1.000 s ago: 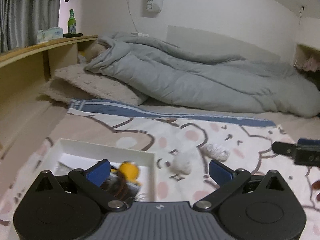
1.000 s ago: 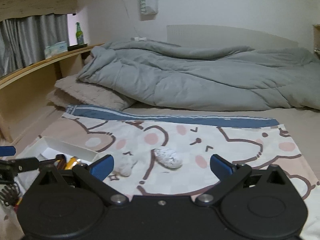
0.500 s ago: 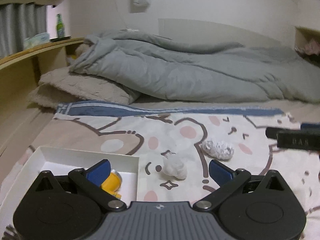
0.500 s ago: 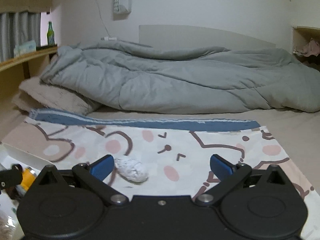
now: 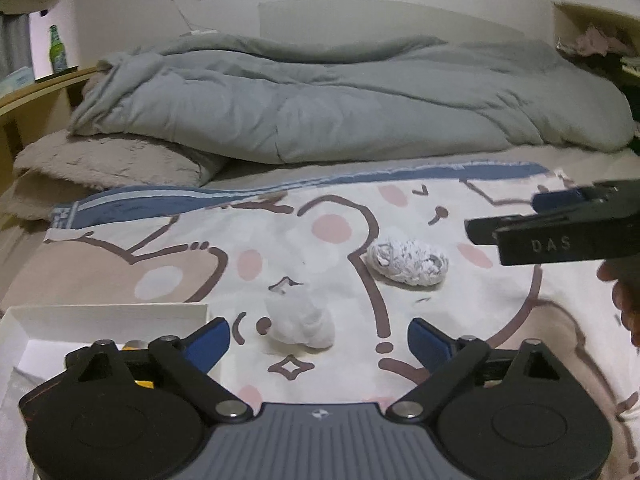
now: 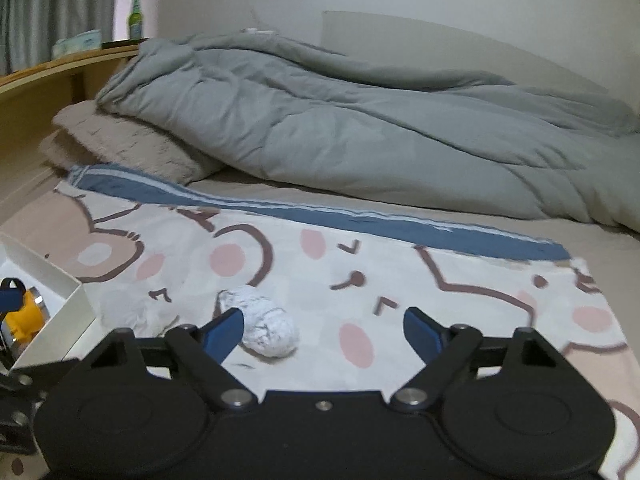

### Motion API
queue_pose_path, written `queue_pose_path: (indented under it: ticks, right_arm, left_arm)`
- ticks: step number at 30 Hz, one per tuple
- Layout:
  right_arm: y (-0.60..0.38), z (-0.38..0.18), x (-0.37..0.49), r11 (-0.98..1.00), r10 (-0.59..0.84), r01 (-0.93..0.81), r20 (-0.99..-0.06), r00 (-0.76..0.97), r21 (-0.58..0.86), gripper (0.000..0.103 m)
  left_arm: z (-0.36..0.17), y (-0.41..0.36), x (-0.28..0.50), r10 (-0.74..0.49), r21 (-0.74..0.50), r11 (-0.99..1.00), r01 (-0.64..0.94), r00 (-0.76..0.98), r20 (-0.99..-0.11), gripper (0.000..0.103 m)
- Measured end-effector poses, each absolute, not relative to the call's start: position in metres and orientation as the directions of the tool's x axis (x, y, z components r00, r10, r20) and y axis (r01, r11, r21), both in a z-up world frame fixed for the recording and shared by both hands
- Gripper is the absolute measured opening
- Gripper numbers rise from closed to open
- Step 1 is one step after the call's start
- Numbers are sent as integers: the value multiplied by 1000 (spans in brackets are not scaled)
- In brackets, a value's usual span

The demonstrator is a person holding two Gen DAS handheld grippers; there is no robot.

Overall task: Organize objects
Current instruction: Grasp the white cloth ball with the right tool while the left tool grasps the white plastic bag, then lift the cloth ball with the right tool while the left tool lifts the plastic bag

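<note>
Two crumpled white wads lie on the bear-print cloth. The smooth wad sits just ahead of my left gripper, which is open and empty. The speckled wad lies farther right; it also shows in the right wrist view, close to the left fingertip of my right gripper, which is open and empty. The smooth wad shows blurred there. A white box stands at the left, with a yellow object inside. The right gripper also shows in the left wrist view at the right edge.
A grey duvet and a fluffy beige pillow lie across the back of the bed. A wooden shelf with a green bottle and a tissue pack runs along the left.
Both grippers have moved forward and right over the cloth. The left one has left the box and now faces the smooth wad. The right one has closed in on the speckled wad.
</note>
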State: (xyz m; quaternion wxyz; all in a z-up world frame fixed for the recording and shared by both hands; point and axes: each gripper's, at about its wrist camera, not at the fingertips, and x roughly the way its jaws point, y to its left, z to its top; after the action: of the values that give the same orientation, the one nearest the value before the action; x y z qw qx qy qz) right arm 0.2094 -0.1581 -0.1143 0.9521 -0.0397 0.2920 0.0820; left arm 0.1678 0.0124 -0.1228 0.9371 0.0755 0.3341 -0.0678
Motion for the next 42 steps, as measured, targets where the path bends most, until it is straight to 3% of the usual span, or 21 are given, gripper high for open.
queue_pose_path:
  ticks: [5,11,15,19,20,21,24,28,32,42]
  right_arm:
    - [-147,-130,228,969,195,-246,-582,789,-7,82]
    - [-129,-154,252,956,222,-292,-603,766,-18,80]
    - [-117,-169,263,942,215,-328,-635,742,-65,68]
    - [-117,-174,270,941,207,-329,-634,745,-79,64]
    - [-118,-174,271,939,216,-335,-632,745,-73,58]
    - [-119,-173,271,936,229,-345,-630,742,-67,46]
    - [-120,-167,268,928,256,-369,-624,738,-56,36]
    - [-124,-161,265,923,274,-383,-622,734,-46,28]
    - [-128,-159,263,920,278,-389,-624,730,-45,26]
    - [-136,-149,255,923,275,-382,-620,735,-44,20]
  left_arm:
    - [-137,13,187,-67,99,980,172,756,-651,83]
    - [-150,14,204,-71,108,976,187,752,-656,82]
    - [-160,12,211,-74,123,971,204,747,-661,82]
    - [-168,12,219,-72,116,973,200,739,-670,82]
    - [-170,12,221,-71,115,973,199,738,-671,81]
    - [-172,13,223,-72,112,974,197,737,-673,81]
    - [-176,14,228,-67,104,977,187,729,-681,70]
    - [-176,19,233,-56,72,987,146,715,-696,47]
    - [-174,23,235,-68,41,990,136,704,-706,34]
    - [-159,21,227,-81,29,990,141,711,-699,31]
